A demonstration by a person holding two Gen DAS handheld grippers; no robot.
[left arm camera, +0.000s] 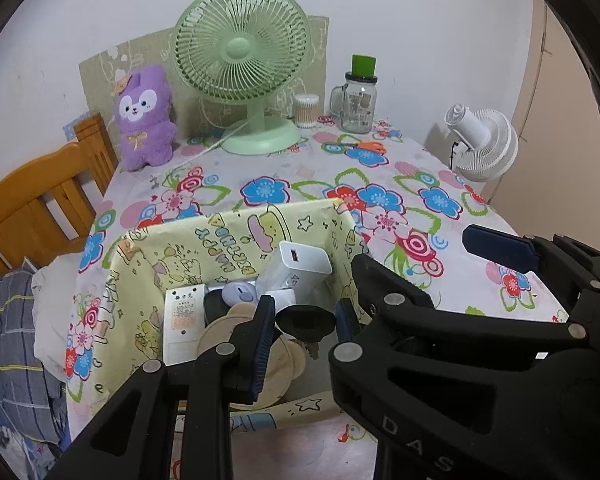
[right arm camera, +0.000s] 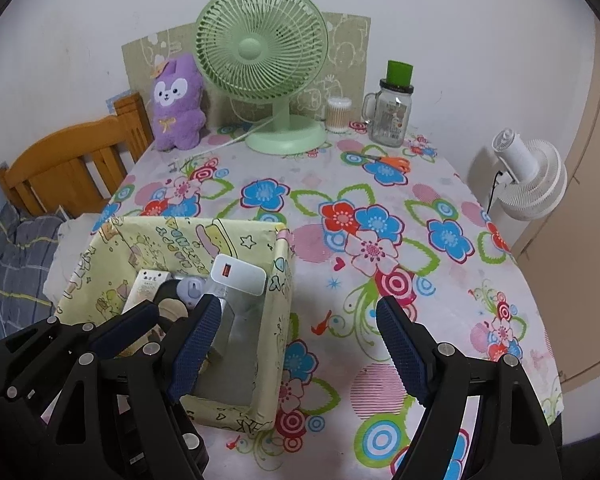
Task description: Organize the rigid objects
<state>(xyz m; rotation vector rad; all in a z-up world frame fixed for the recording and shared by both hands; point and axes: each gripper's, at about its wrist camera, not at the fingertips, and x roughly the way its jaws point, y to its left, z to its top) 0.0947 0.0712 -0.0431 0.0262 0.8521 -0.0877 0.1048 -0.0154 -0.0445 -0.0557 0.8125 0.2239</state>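
Left wrist view: the left tongs (left arm camera: 306, 330) stand over the yellow box (left arm camera: 236, 232) on the counter (left arm camera: 420, 184), jaws narrowed onto a small black object (left arm camera: 306, 322). Inside the box lie a white charger (left arm camera: 296, 268), a white remote (left arm camera: 182, 320) and a beige bear-shaped piece (left arm camera: 220, 330). Right wrist view: the right tongs (right arm camera: 300, 348) hang wide apart and empty, one pad over the box's right wall, the other outside the box.
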